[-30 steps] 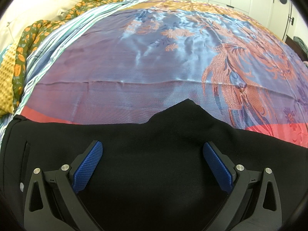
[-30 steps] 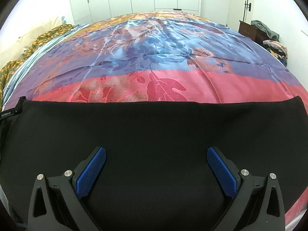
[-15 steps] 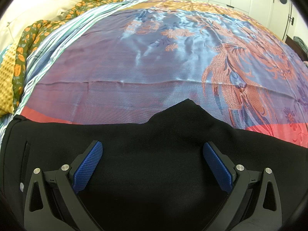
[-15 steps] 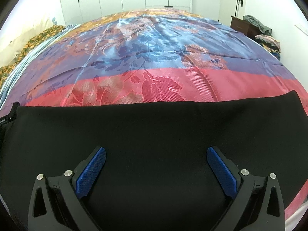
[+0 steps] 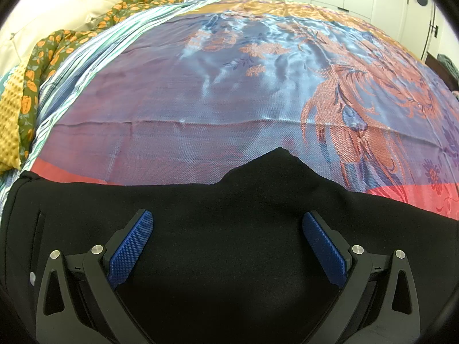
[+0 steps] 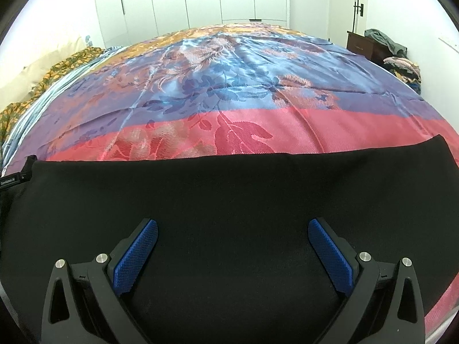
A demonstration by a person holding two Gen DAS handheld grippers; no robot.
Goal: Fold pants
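on the near edge of a bed, black pants (image 5: pixel 229 229) lie spread flat over a satin bedspread (image 5: pixel 229 86) woven in blue, purple, orange and a red border band. left wrist view: the left gripper (image 5: pixel 228 223) sits over the dark cloth with its two blue-padded fingers (image 5: pixel 130 250) spread wide apart, grasping nothing; a peaked point of fabric (image 5: pixel 279 154) juts out from the far edge of the pants onto the bedspread, and a narrow slit, apparently a pocket (image 5: pixel 38 229), shows at the far left. right wrist view: the right gripper (image 6: pixel 232 232) is likewise released, fingers (image 6: pixel 331 253) wide apart above the pants (image 6: pixel 229 195), whose far edge runs nearly straight across the red band. a small label (image 6: pixel 14 179) shows at the left end of the garment. pillows and a floral quilt (image 5: pixel 43 57) lie at the left of the bed; white cupboard doors (image 6: pixel 200 0) stand behind it, and a dark cabinet with heaped clothes (image 6: pixel 387 48) stands at the right.
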